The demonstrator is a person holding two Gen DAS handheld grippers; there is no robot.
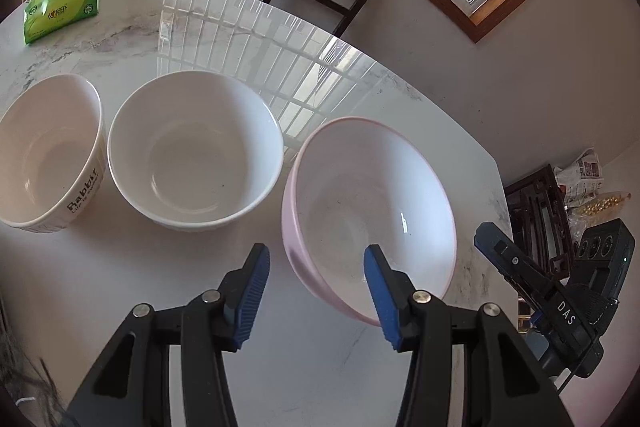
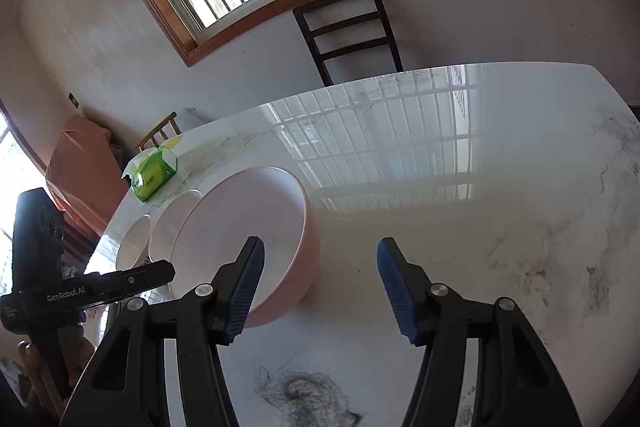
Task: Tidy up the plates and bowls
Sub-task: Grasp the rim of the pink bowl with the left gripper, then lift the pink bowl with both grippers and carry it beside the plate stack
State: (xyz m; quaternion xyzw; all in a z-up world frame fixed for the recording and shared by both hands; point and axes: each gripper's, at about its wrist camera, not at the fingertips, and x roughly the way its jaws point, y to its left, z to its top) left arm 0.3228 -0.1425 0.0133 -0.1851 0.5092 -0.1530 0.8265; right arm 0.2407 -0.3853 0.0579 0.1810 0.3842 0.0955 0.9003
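A: What is seen nearest in the left wrist view?

B: The left gripper (image 1: 316, 291) is held with its jaws apart, nothing clamped. Its right pad hangs over the near rim of the pink bowl (image 1: 372, 211), but contact cannot be confirmed.

A: And the right gripper (image 2: 320, 291)?

B: Its jaws are apart over bare marble table (image 2: 460, 211), nothing between them; the pink bowl lies just to its left.

A: How is the pink bowl judged to handle?

B: It is taken to be stiff and glossy, so slippery, and breakable if ceramic, though the material cannot be told. It is wide, so a pinch across the near rim wall is judged best, one pad inside and one outside.

A: What lies beyond?

B: To the left, slightly farther, a white bowl (image 1: 196, 151) is set, and left of it a cream bowl (image 1: 52, 155) lettered "Rabbit". All three stand apart in a row. A green tissue pack (image 1: 60, 7) is placed at the far left.

A: What is hidden or unclear?

B: No plates are seen. The cream bowl is cut off at the frame edge, and the white and cream bowls are largely hidden behind the pink one in the right wrist view. A dark tangle (image 2: 304, 395) on the near table cannot be identified.
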